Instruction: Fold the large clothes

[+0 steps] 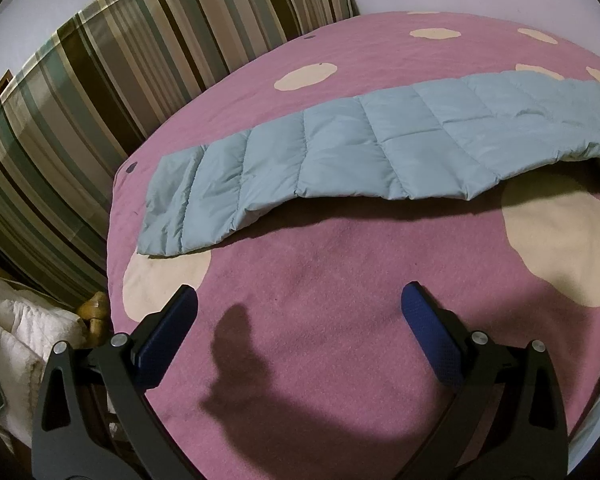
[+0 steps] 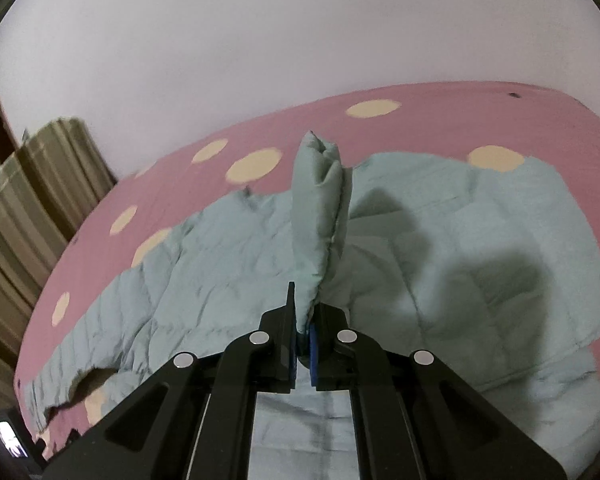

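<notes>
A light blue quilted jacket (image 2: 440, 240) lies spread on a pink bedspread (image 2: 440, 120) with cream dots. My right gripper (image 2: 303, 312) is shut on a bunched fold of the jacket, which stands up in a ridge ahead of the fingers. In the left wrist view one long sleeve of the jacket (image 1: 340, 148) stretches flat across the bedspread (image 1: 340, 280). My left gripper (image 1: 300, 312) hovers above bare pink cloth on the near side of that sleeve, open, with nothing between its blue pads (image 1: 428, 332).
A striped cushion or headboard (image 1: 100, 80) stands along the bed's left edge, also seen as the striped cushion (image 2: 28, 208) in the right wrist view. White bedding (image 1: 16, 332) is piled beside the bed at lower left. A pale wall (image 2: 260, 40) rises behind the bed.
</notes>
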### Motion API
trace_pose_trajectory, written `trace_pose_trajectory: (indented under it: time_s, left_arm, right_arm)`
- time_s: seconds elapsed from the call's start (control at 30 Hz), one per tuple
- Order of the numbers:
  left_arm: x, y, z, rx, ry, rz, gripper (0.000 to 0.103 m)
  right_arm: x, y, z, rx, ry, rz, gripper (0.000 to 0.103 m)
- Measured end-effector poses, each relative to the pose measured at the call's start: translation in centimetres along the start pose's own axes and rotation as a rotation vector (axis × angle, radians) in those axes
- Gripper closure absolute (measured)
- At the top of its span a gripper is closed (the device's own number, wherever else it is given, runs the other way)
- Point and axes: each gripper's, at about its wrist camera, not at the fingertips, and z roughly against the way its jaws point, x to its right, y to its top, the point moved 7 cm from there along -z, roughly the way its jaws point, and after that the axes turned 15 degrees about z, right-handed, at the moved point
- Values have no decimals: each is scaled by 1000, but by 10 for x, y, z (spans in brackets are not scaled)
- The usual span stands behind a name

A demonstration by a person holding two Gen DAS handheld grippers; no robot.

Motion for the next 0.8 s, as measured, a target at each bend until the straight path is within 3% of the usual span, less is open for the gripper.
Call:
trace_pose_trajectory:
  time_s: [0.37,0.73,0.8]
  left_arm:
    - [1,0,1,2,5,-4,2]
    - [1,1,2,5,10,-8,2]
    - [1,2,3,5,11,-9,2]
  right_arm:
    - [-51,-23,-42,-132,55,139,99]
    - [-54,-36,-61,-200,49,161,97]
    - [-54,-35,-61,-199,52,165,89]
